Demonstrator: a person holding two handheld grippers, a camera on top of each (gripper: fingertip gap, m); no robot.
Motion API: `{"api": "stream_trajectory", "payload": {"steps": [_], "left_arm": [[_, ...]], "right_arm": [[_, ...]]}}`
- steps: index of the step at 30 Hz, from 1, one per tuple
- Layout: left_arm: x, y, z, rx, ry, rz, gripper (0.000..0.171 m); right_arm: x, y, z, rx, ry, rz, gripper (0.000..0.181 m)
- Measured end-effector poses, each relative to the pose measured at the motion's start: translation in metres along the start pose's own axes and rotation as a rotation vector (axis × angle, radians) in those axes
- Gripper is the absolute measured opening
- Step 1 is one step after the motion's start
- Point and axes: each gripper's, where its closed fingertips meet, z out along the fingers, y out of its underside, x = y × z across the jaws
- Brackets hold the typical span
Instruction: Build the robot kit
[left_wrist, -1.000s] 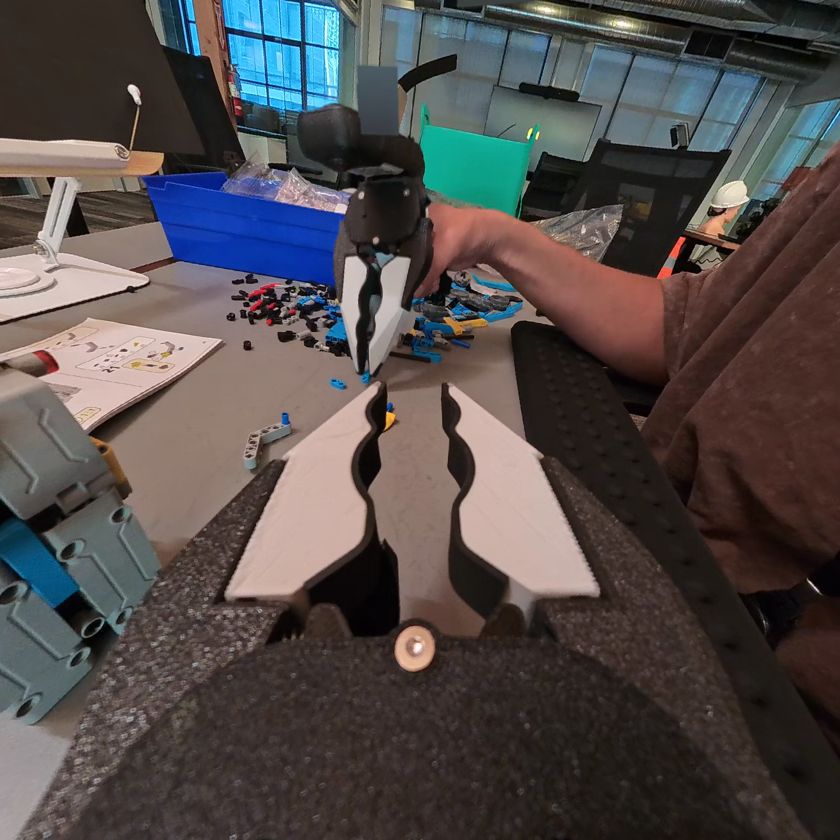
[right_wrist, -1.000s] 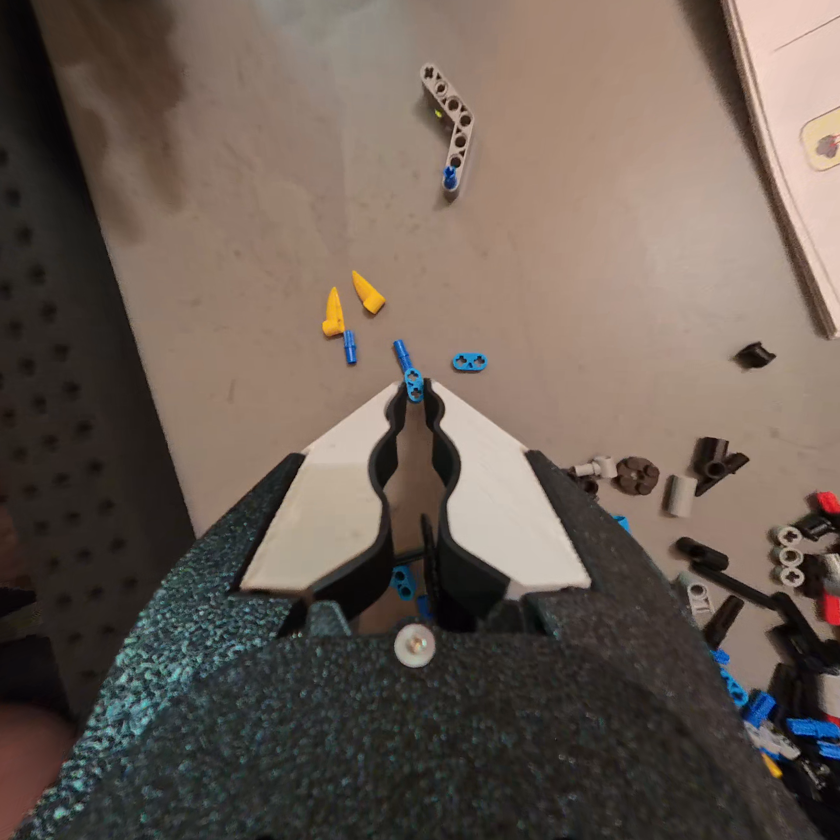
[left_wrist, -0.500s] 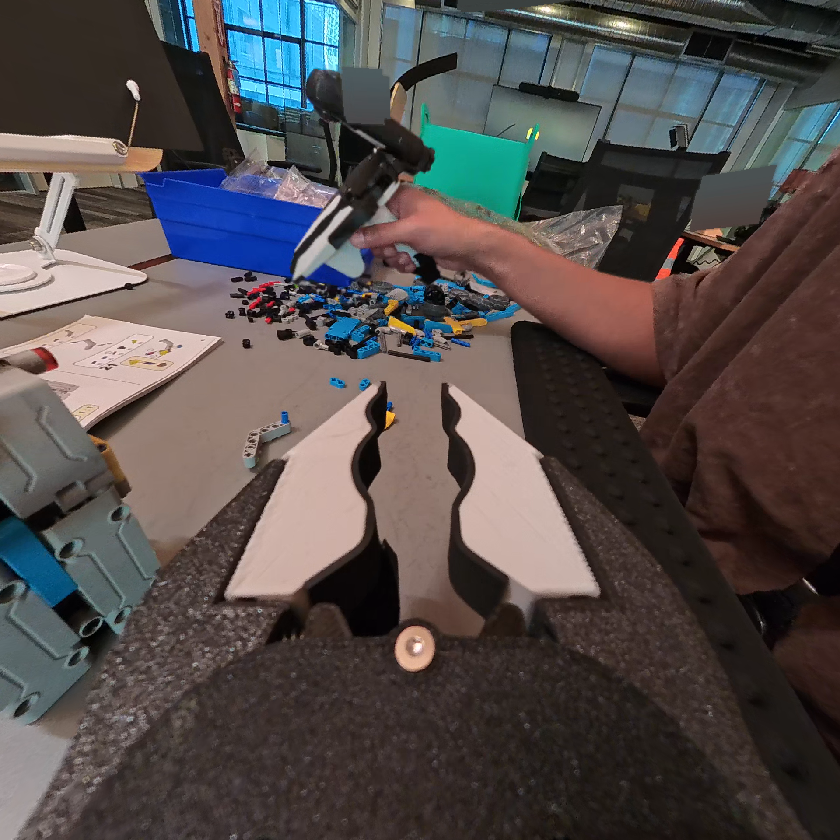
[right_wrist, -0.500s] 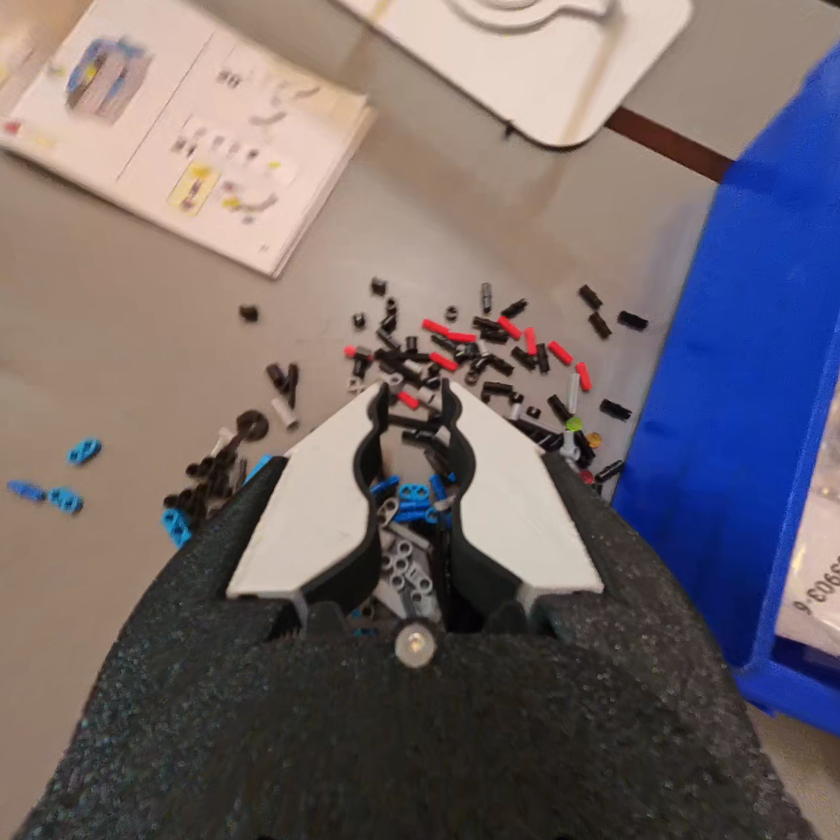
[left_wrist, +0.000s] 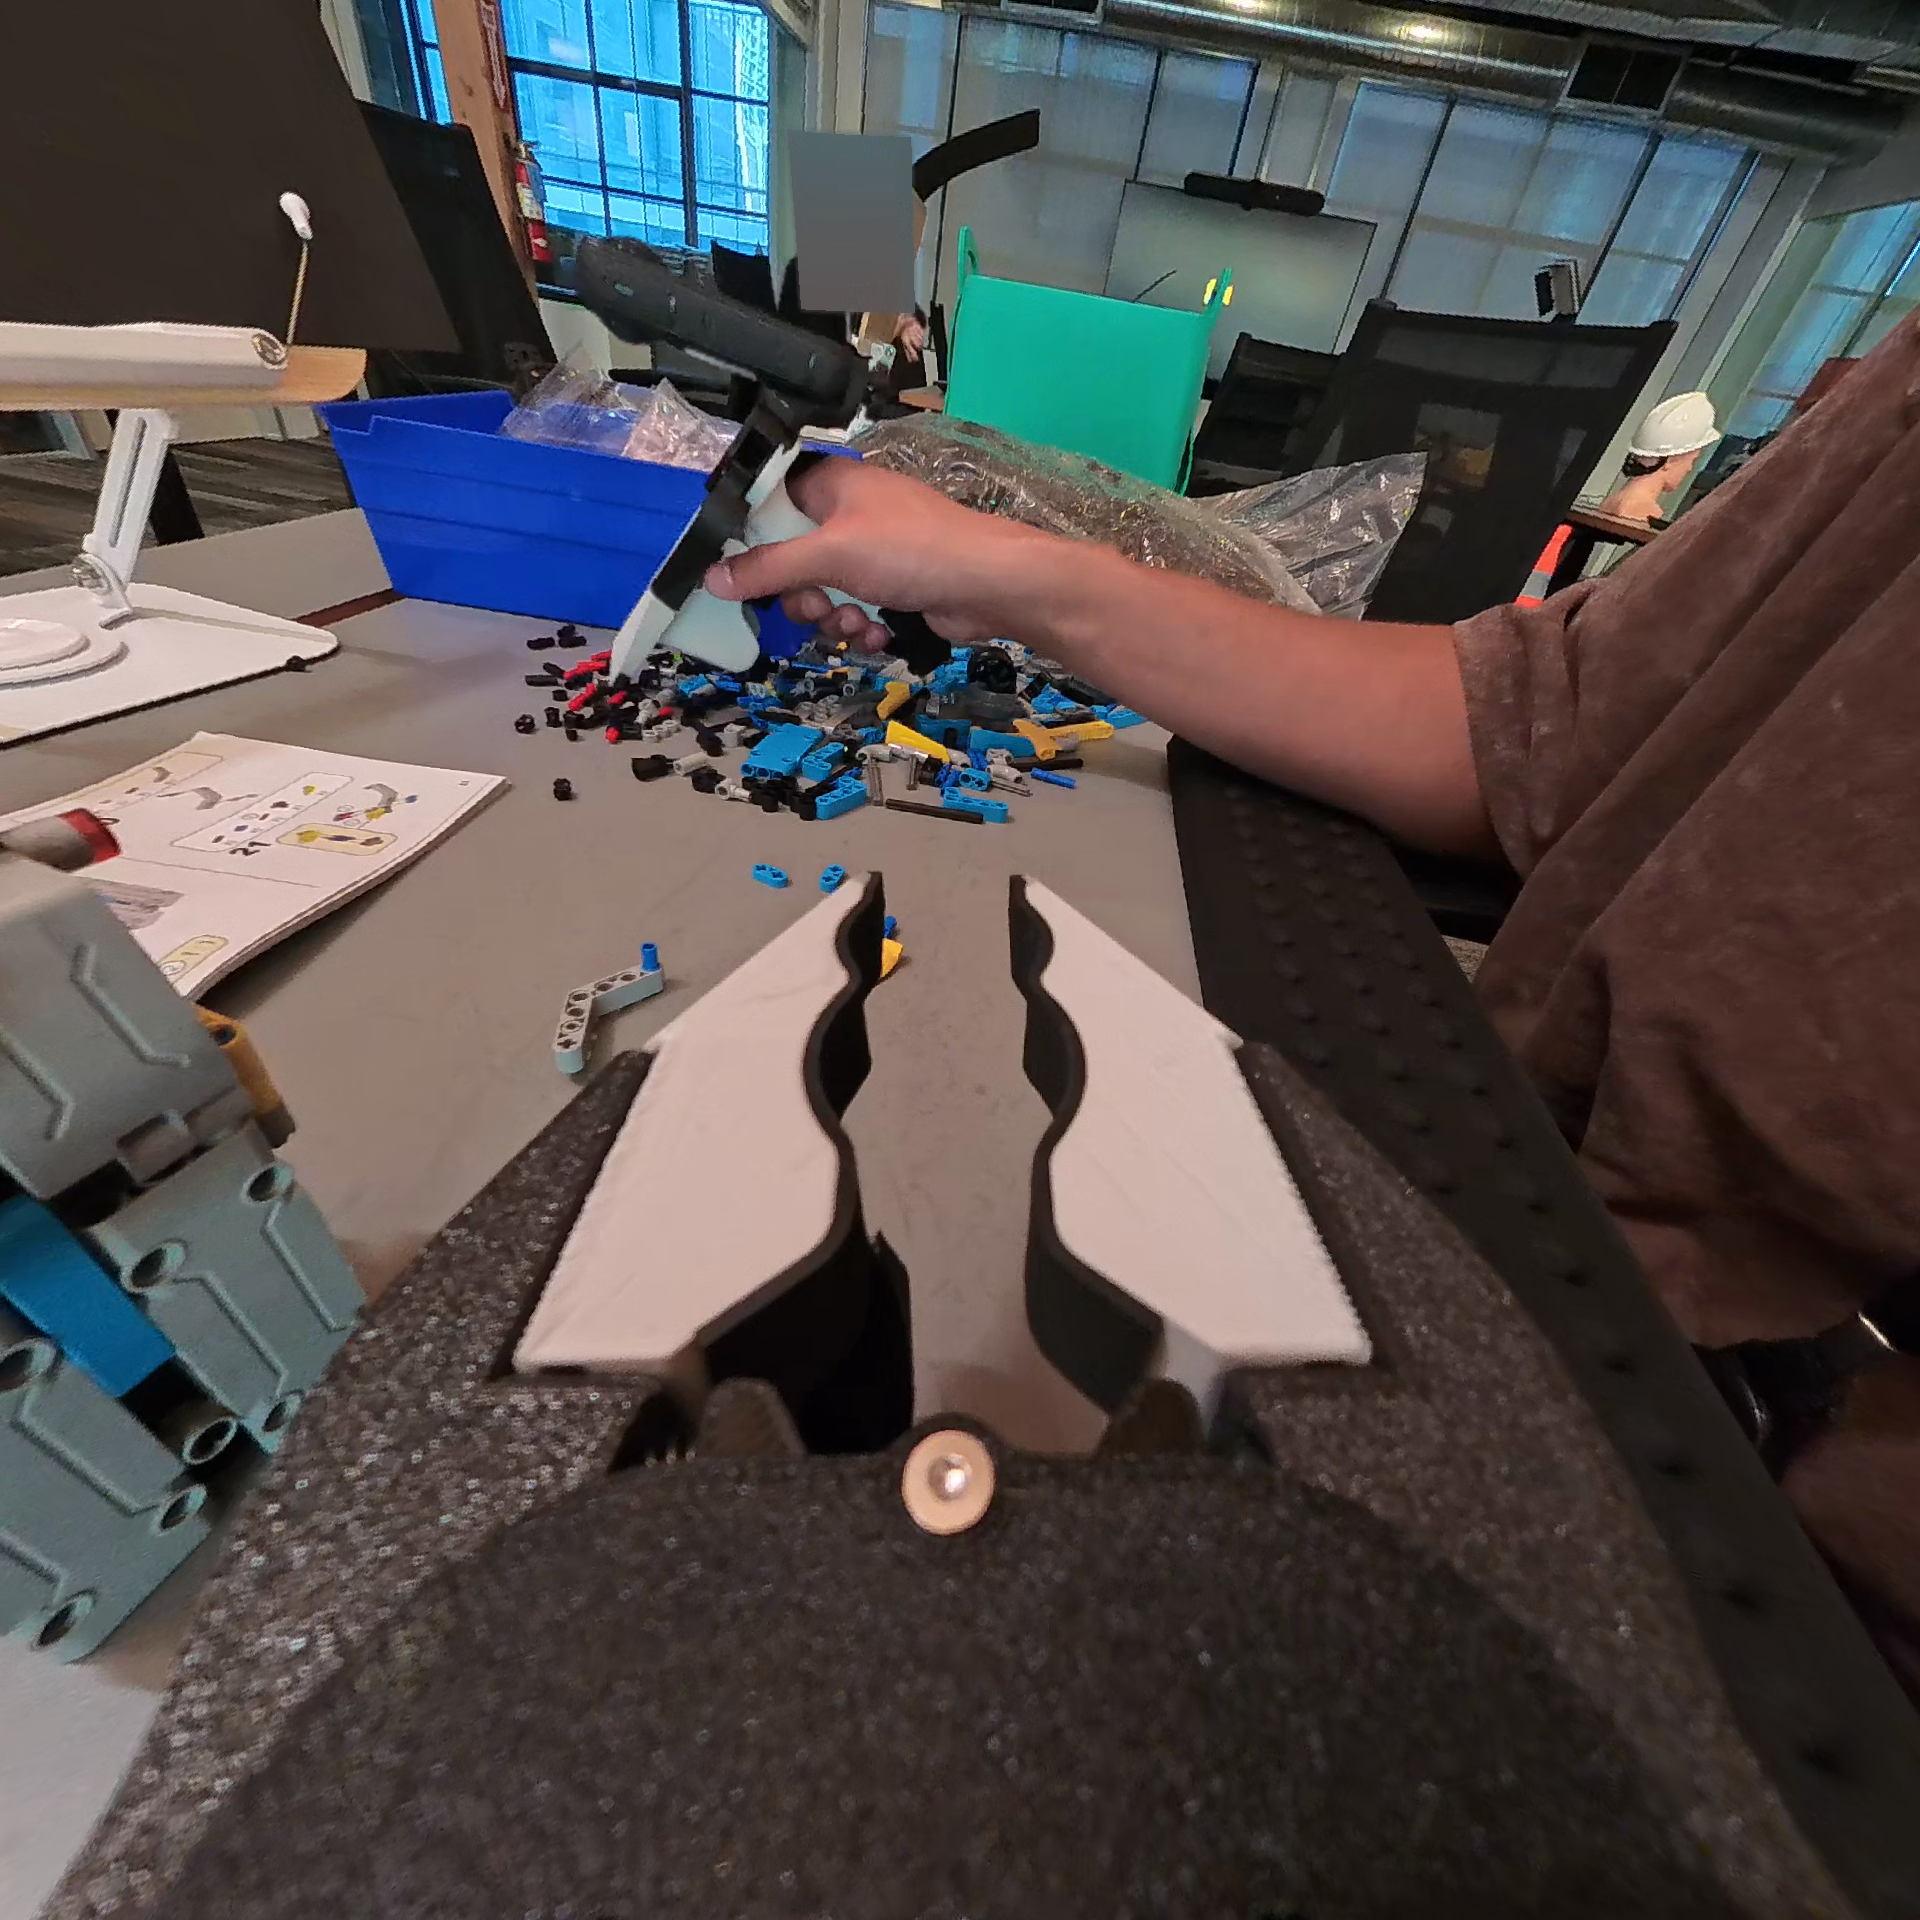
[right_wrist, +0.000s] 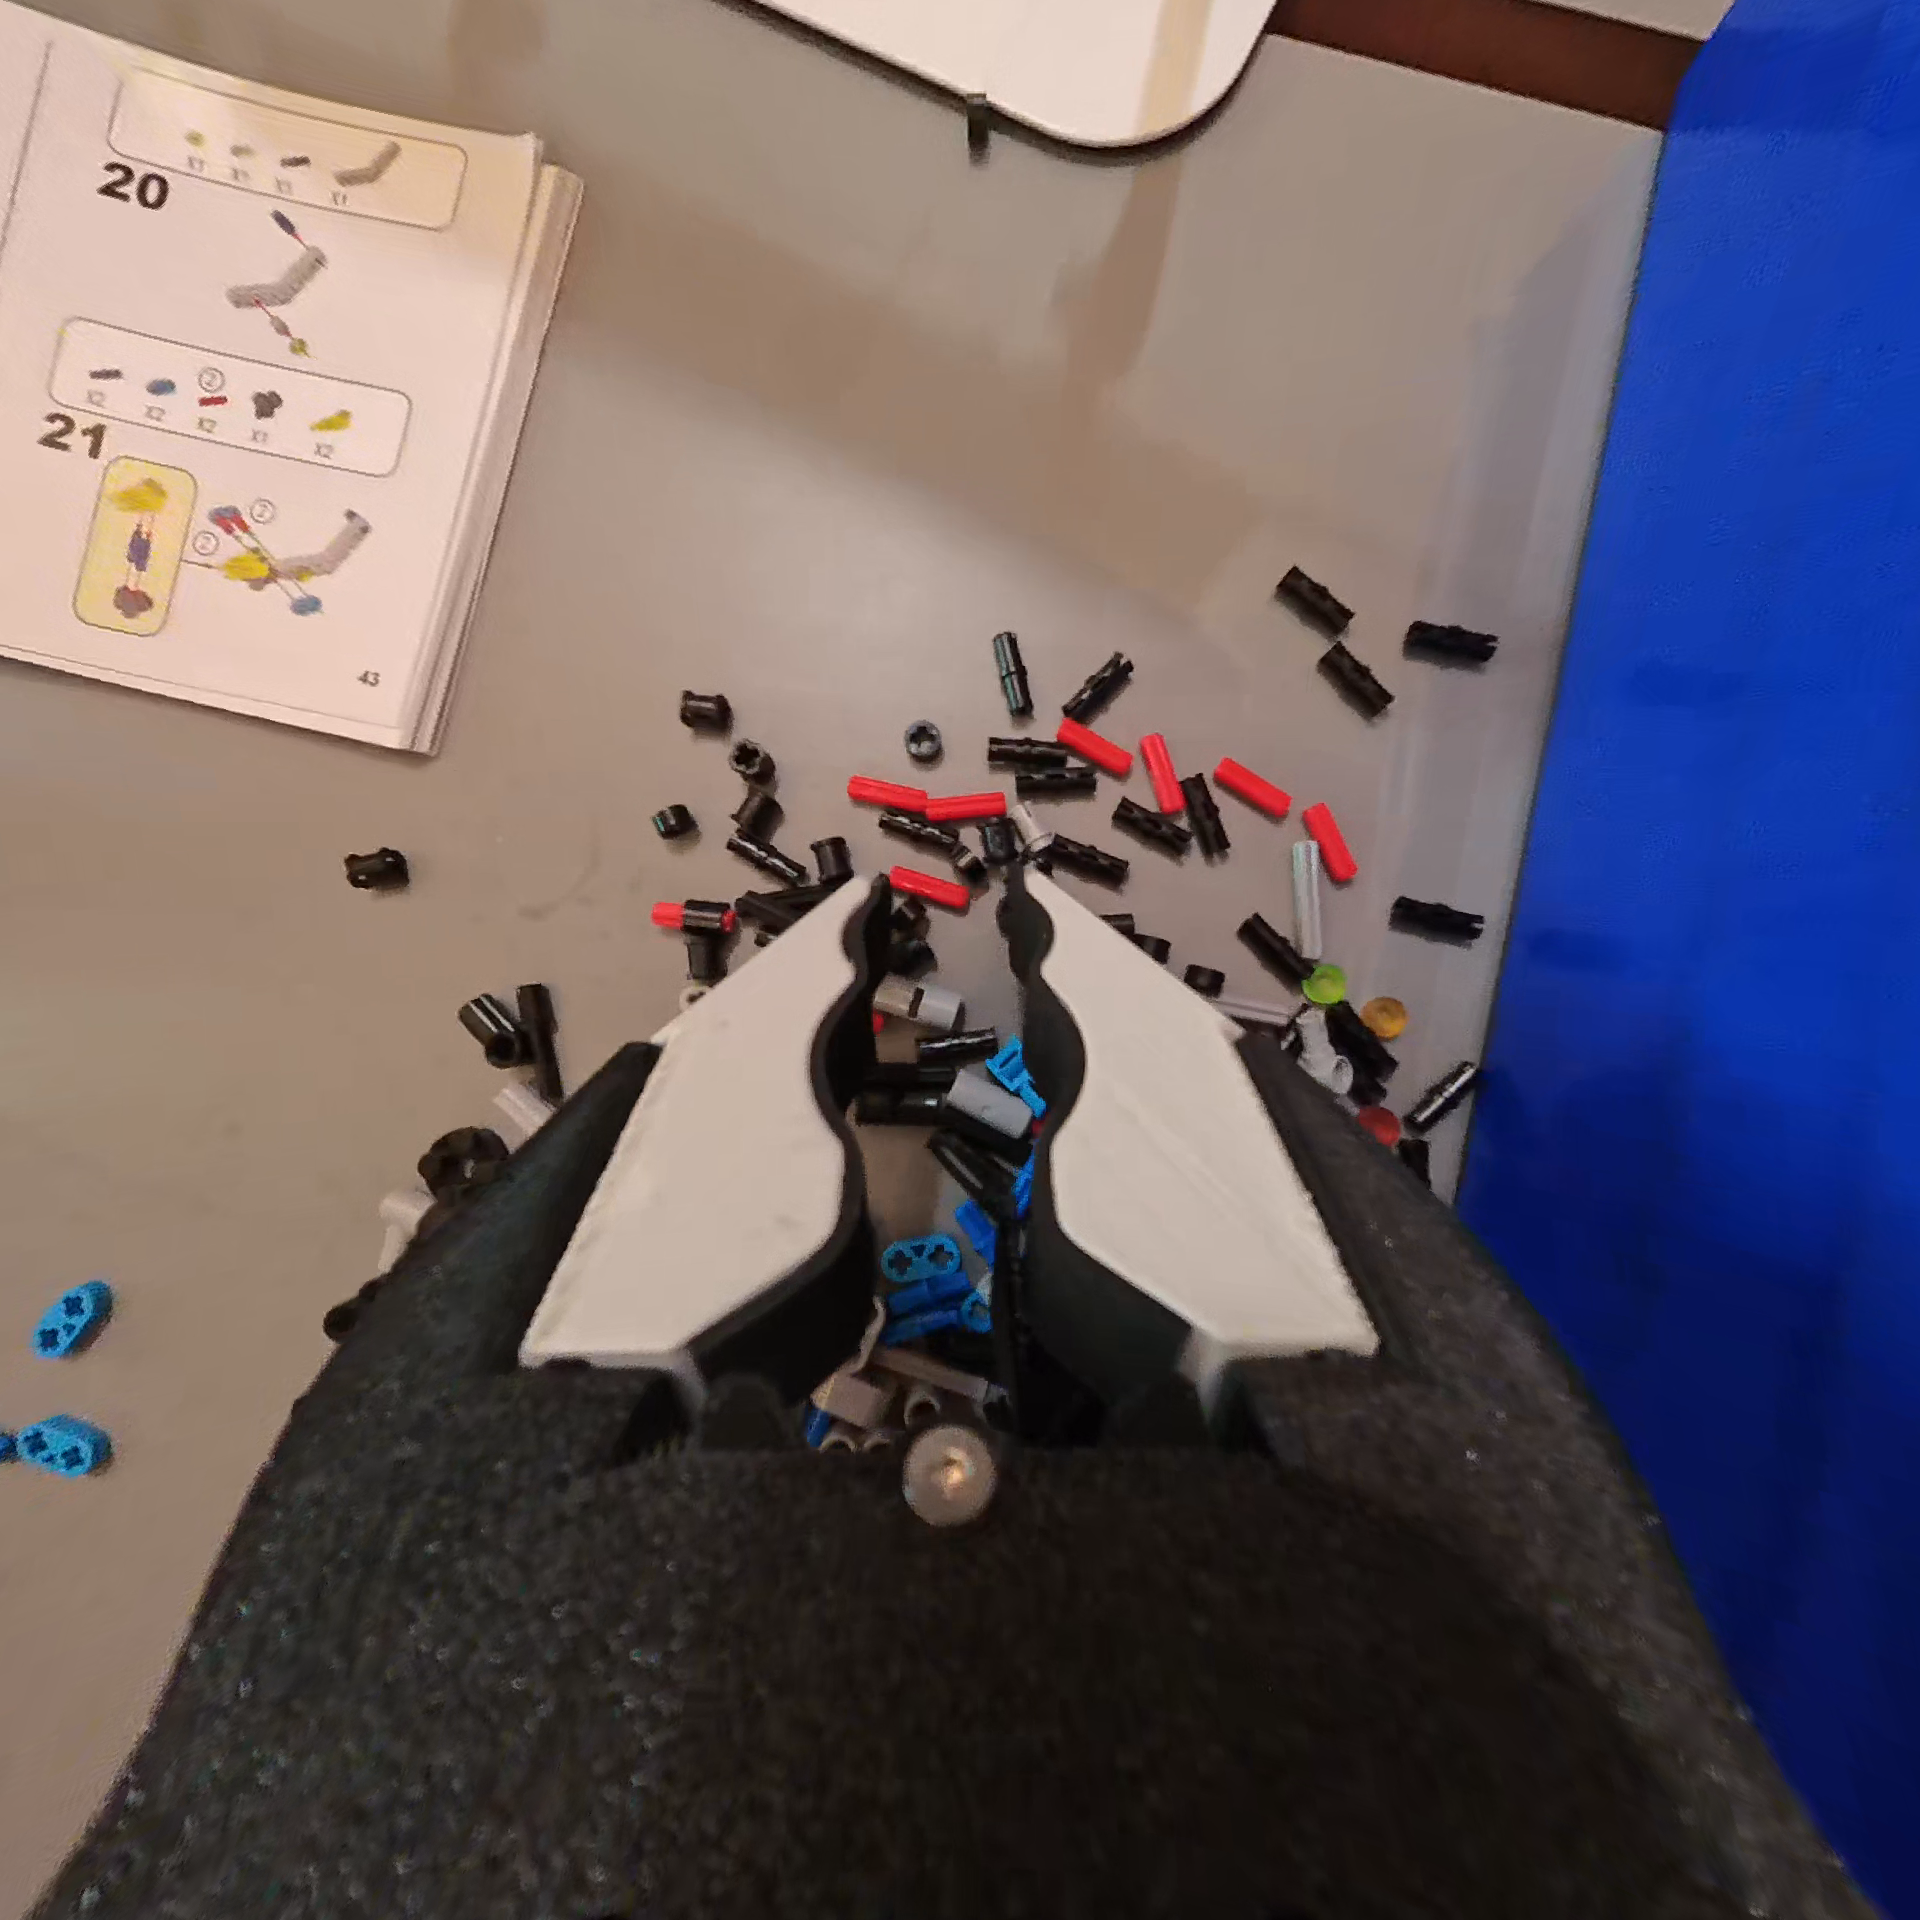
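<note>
Your right gripper (right_wrist: 940, 883) hangs open and empty over crowded red pins (right_wrist: 928, 886); closing could snag black pins (right_wrist: 1086, 859) at 1 o'clock. Left gripper (left_wrist: 945, 883) is open, empty.

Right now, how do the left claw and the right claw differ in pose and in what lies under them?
The left claw lies low and near level over bare grey table, close to a bent grey beam; the right claw tilts steeply down over the scattered black and red pins beside the blue bin. A person's hand shows gripping the right claw; the left claw's holder is unseen. Both are open and hold nothing.
</note>
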Motion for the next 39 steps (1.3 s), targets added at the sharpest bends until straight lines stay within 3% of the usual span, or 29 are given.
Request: {"api": "stream_trajectory", "payload": {"steps": [18,22,24,31,35,37,39], "left_arm": [[0.000,0.000,0.000,0.001,0.002,-0.002,0.024],[0.000,0.000,0.000,0.000,0.002,-0.002,0.024],[0.000,0.000,0.000,0.000,0.002,-0.001,0.024],[0.001,0.000,0.000,-0.001,0.002,0.005,0.024],[0.001,0.000,0.000,-0.001,0.002,0.009,0.024],[0.001,0.000,0.000,-0.001,0.002,0.009,0.024],[0.001,0.000,0.000,-0.001,0.002,0.007,0.024]], "right_arm": [[-0.004,0.004,0.005,-0.028,0.038,-0.138,0.020],[-0.006,0.004,0.006,-0.021,-0.009,-0.128,0.017],[-0.013,0.005,0.007,-0.013,-0.088,-0.107,0.004],[-0.007,0.009,0.002,0.005,-0.117,-0.109,0.004],[-0.016,-0.005,-0.015,0.094,-0.145,-0.151,0.004],[-0.047,-0.016,-0.032,0.182,-0.281,-0.215,0.004],[-0.105,-0.012,-0.058,0.219,-0.552,-0.325,0.004]]}}
